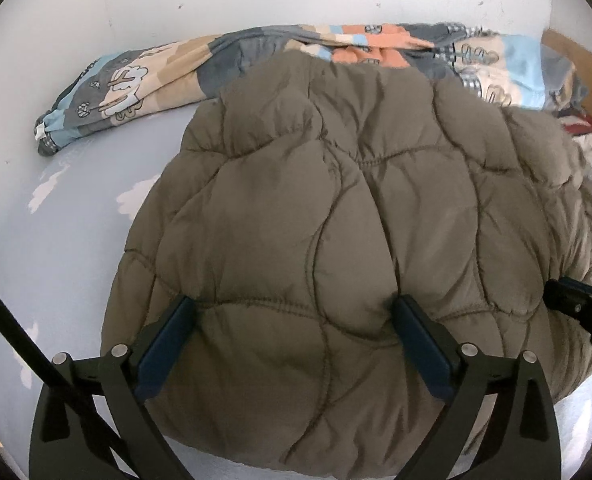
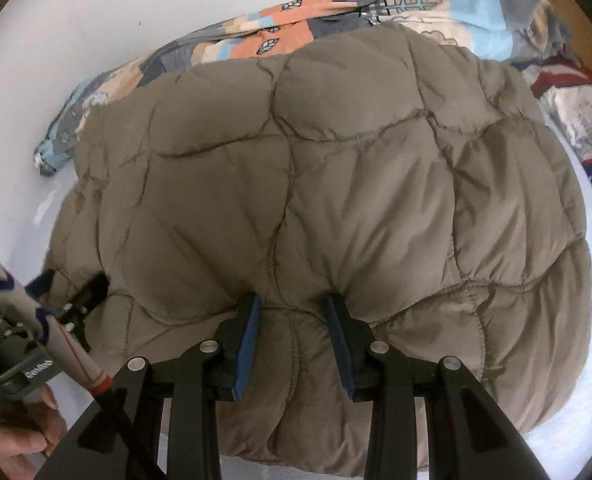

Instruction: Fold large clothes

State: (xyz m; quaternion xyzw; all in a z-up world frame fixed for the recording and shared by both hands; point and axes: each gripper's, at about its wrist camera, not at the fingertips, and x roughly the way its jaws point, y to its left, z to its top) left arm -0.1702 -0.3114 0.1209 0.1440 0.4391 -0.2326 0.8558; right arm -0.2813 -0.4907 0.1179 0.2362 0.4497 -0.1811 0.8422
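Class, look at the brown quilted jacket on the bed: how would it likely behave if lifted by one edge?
The quilted jacket would probably sag and drape, since it already creases and bulges. Its puffy panels suggest it is light for its bulk. The smooth shell may slip from a shallow pinch.

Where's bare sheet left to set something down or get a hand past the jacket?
Free: pale sheet left of the jacket, below the patterned bedding. A thin strip of sheet also runs along the jacket's near edge. Crowded: far side, bedding butts against the jacket; right side, piled clothes.
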